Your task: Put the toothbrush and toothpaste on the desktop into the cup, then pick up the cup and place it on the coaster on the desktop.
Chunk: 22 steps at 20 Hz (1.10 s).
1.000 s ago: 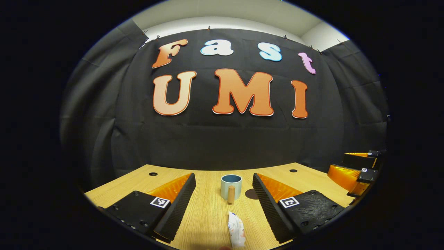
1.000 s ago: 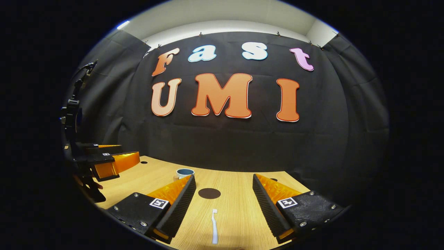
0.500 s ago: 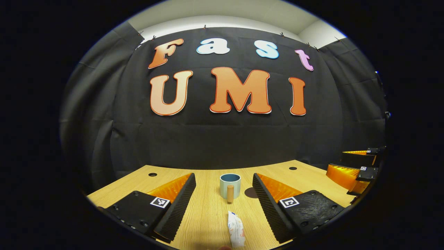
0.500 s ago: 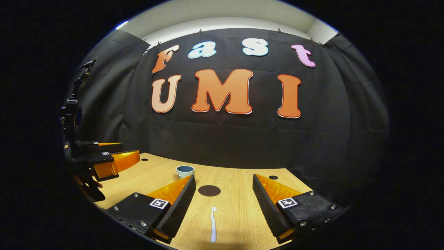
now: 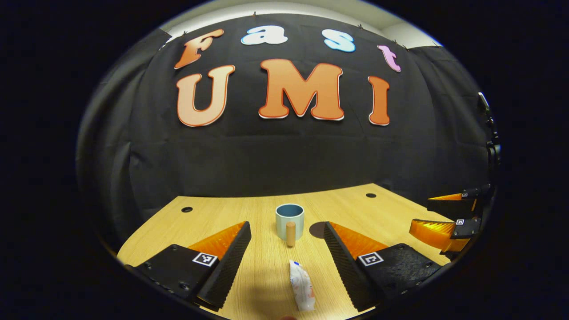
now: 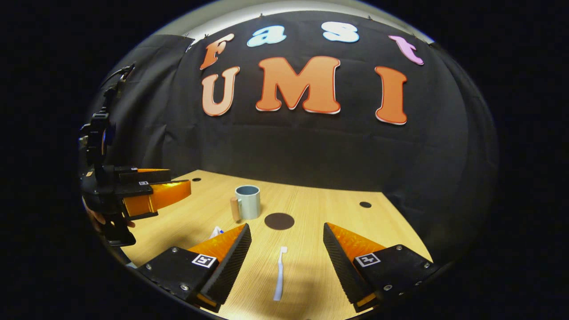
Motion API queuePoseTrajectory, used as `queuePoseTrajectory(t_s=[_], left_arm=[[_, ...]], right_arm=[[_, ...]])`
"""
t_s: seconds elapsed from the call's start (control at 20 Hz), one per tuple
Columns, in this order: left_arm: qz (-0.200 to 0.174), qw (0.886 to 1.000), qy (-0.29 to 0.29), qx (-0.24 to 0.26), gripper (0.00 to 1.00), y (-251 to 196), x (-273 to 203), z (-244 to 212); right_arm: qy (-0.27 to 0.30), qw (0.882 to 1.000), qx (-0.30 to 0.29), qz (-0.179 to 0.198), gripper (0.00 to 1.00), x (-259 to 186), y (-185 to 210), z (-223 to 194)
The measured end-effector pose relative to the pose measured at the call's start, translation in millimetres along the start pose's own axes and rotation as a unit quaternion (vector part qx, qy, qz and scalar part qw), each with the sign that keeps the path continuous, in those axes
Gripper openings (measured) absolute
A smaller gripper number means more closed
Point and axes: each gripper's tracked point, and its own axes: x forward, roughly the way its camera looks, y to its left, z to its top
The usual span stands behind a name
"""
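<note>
Left gripper (image 5: 286, 249) wide apart, holding nothing; soft white toothpaste (image 5: 302, 291) tube flat on wooden table (image 5: 213, 213) between the jaws, near their base. Round pale blue cup (image 5: 289, 221) with wooden handle upright beyond the tips, inside not visible. Right gripper (image 6: 286, 249) also wide apart; thin white toothbrush (image 6: 280, 273) lying lengthwise between the jaws. Dark round coaster (image 6: 279, 221) ahead, just beside cup.

Wooden table (image 6: 320, 213) carrying cup (image 6: 248, 202), dark round coaster (image 6: 279, 221) beside it, toothbrush (image 6: 280, 273) and toothpaste (image 5: 301, 291) lying flat nearer.
</note>
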Motion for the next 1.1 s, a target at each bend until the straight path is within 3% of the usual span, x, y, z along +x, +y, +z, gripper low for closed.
queuePoseTrajectory(t_s=[0.3, 0.55, 0.6, 0.65, 0.85, 1.05, 1.1], left_arm=[[-0.028, 0.993, 0.118, 0.013, 0.99, -9, 29, -47], [-0.047, 0.971, 0.235, 0.013, 0.98, -14, 44, -83], [-0.049, 0.967, 0.251, 0.012, 0.98, -14, 47, -86], [-0.051, 0.963, 0.265, 0.009, 0.98, -14, 48, -87], [-0.051, 0.948, 0.313, 0.012, 0.98, -16, 53, -92], [-0.041, 0.922, 0.386, 0.013, 0.99, -18, 54, -110], [-0.04, 0.915, 0.401, 0.012, 0.99, -14, 55, -110]], right_arm=[[0.111, 0.993, 0.04, 0.011, 0.93, 27, 0, -35], [0.184, 0.981, 0.057, 0.025, 0.84, 40, 3, -58], [0.197, 0.978, 0.056, 0.025, 0.77, 41, 3, -62], [0.212, 0.976, 0.053, 0.025, 0.81, 45, 2, -68], [0.258, 0.965, 0.047, 0.03, 0.8, 64, 4, -94], [0.305, 0.95, 0.06, 0.043, 0.65, 74, 7, -116], [0.314, 0.946, 0.059, 0.046, 0.53, 75, 9, -122]])
